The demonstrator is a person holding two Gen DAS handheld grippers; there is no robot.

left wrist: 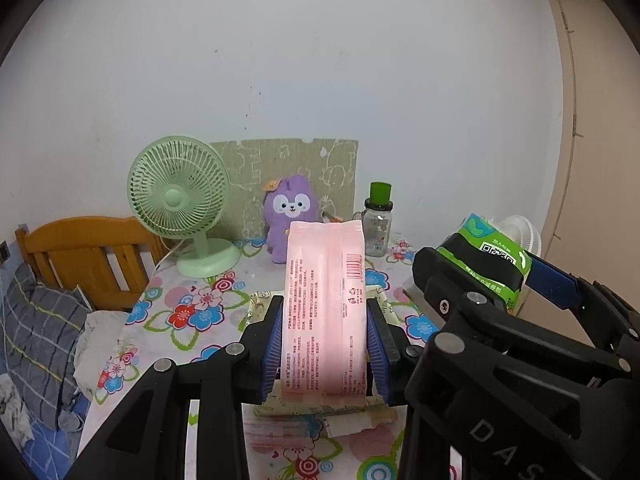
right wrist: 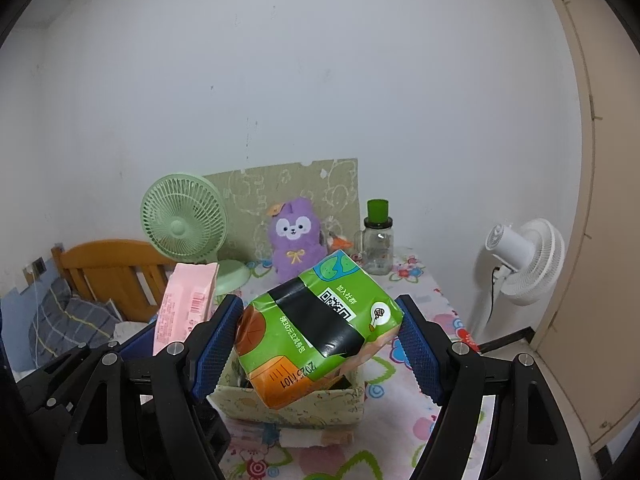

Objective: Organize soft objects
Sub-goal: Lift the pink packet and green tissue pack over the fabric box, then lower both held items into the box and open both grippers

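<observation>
My left gripper [left wrist: 326, 320] is shut on a pink tissue pack [left wrist: 324, 304], held upright above a patterned open box [left wrist: 260, 304]. In the right wrist view the same pink tissue pack [right wrist: 184, 304] shows at the left. My right gripper [right wrist: 320, 332] is shut on a green tissue pack [right wrist: 316, 328] with a black band, tilted, hanging over the box [right wrist: 288, 404]. From the left wrist view the right gripper [left wrist: 492, 268] and its green tissue pack [left wrist: 492, 256] sit to the right. A purple plush toy [left wrist: 290, 216] [right wrist: 294, 238] stands at the table's back.
On the floral tablecloth [left wrist: 180, 312] stand a green desk fan [left wrist: 180, 204], a clear bottle with a green cap [left wrist: 378, 224] and a cardboard sheet [left wrist: 288, 160] against the wall. A wooden bed frame [left wrist: 84, 256] lies left. A white fan [right wrist: 524, 260] stands right, by a door.
</observation>
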